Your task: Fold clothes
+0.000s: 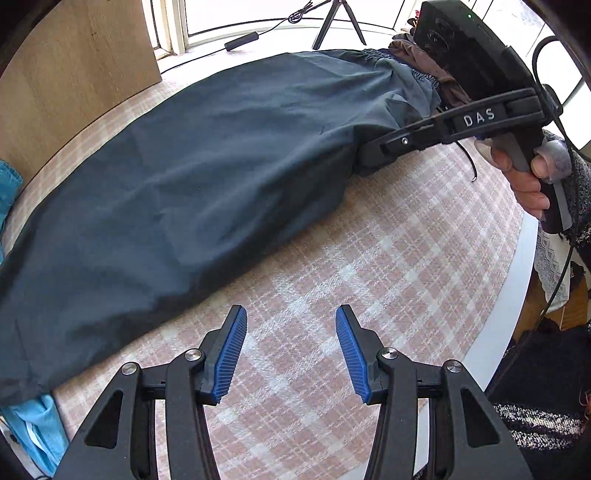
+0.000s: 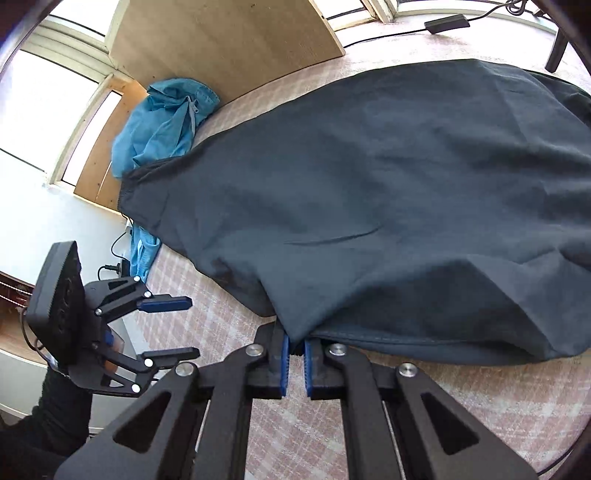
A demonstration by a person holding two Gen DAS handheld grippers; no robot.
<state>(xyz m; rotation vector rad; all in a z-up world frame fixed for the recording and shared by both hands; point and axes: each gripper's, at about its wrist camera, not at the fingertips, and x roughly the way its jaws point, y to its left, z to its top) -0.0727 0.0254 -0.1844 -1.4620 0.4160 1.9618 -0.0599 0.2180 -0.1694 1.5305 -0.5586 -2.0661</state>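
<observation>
A dark navy garment (image 1: 207,166) lies stretched across the pink checked tablecloth (image 1: 369,277), its gathered elastic band at the far right end. My left gripper (image 1: 291,317) hovers open over bare cloth just in front of the garment's near edge, with nothing between its blue pads. My right gripper (image 2: 297,347) is shut on the near edge of the navy garment (image 2: 369,184), and the fabric rises slightly there. In the left wrist view the right gripper (image 1: 369,155) bites the garment's right side, held by a hand (image 1: 528,184). The left gripper (image 2: 184,328) shows open at the left.
A crumpled light blue garment (image 2: 166,118) lies at the table's end beside a wooden board (image 2: 221,44). A brown cloth (image 1: 410,51) sits past the waistband. The table's white edge (image 1: 509,295) runs along the right. A tripod (image 1: 336,22) and power adapter (image 1: 242,40) stand behind.
</observation>
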